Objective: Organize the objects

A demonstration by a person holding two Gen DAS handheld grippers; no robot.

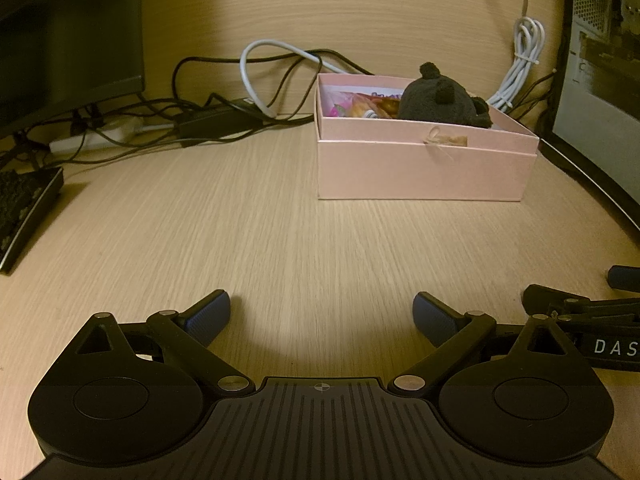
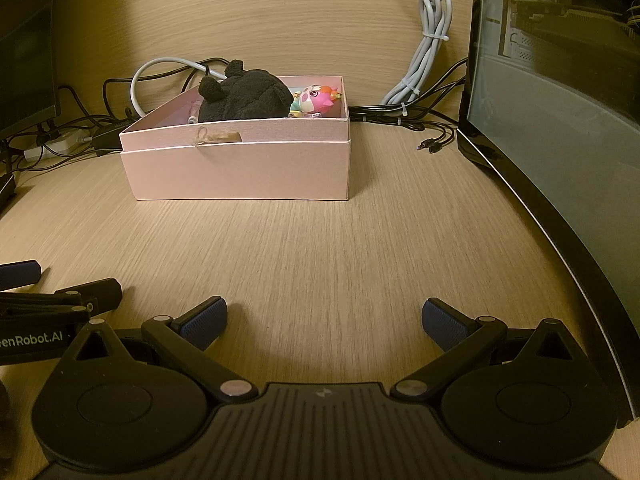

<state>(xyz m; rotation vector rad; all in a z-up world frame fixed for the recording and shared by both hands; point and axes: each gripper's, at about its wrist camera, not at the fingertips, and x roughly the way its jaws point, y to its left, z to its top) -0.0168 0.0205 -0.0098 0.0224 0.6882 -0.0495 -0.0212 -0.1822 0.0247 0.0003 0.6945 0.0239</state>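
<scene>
A pink box [image 1: 424, 168] stands open on the wooden desk [image 1: 248, 232], far right in the left wrist view and centre-left in the right wrist view [image 2: 240, 172]. Inside lie a black plush toy [image 1: 440, 98] [image 2: 244, 96], a pink and white toy figure [image 2: 318, 98] and colourful packets [image 1: 360, 104]. My left gripper [image 1: 322, 314] is open and empty, low over the desk well short of the box. My right gripper [image 2: 324, 322] is open and empty, beside the left one, also short of the box.
Black and white cables [image 1: 224, 116] and a power strip [image 1: 92, 140] lie along the back wall. A monitor [image 1: 68, 40] and keyboard [image 1: 24, 212] stand at the left. A computer case with a glass side [image 2: 560, 140] stands at the right, beside a bundled grey cable [image 2: 428, 52].
</scene>
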